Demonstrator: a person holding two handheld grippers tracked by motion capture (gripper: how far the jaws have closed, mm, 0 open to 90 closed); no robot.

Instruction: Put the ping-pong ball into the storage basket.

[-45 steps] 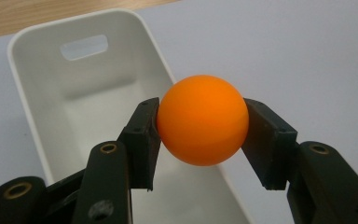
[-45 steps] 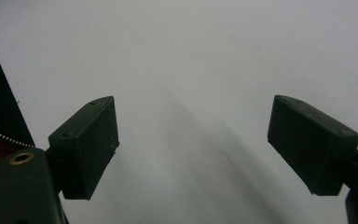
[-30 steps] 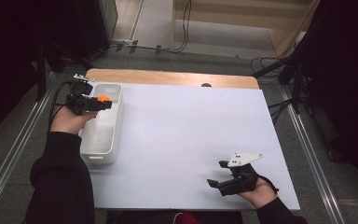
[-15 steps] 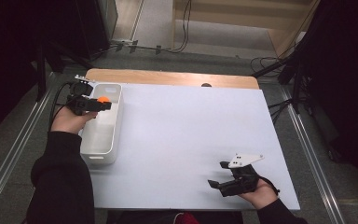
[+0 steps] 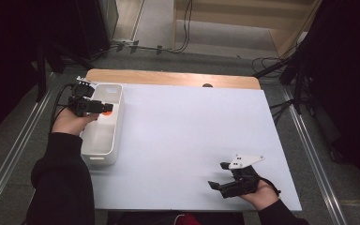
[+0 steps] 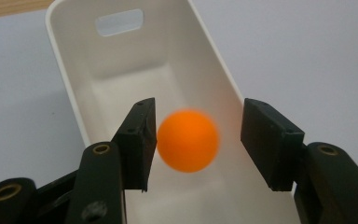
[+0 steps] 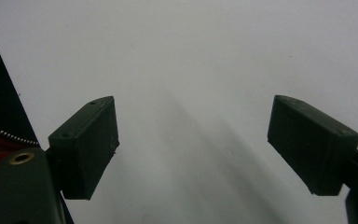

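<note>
White board covered most of the table (image 5: 187, 140), with a strip of bare wood along its far edge and dark floor, cables and metal rails around it. Over the far left corner, the left gripper (image 6: 198, 140) hung above a white bin (image 5: 115, 93), and its jaws had just been opening: the orange ball (image 6: 188, 140) sat between them, blurred, brushing or nearly brushing the pad on one side while a clear gap stood between it and the other pad, so the grip was let go rather than clamped. From the high view the ball (image 5: 107, 112) showed as a small orange spot at the gripper's tip (image 5: 104, 108), over the far half of the bin, whose inside looked bare and whose far wall had a slot-shaped handle hole. The left hand (image 5: 70, 122) came in from a black sleeve lying beside the bin's outer wall, with a cable trailing off the gripper toward the table edge. Well apart from all this, near the front right corner of the board, the right gripper (image 5: 218, 176) lay low in the right hand (image 5: 258, 192), a white three-cornered plate on top of it; its jaws stood wide with nothing but plain white board between them (image 7: 193, 144).
</note>
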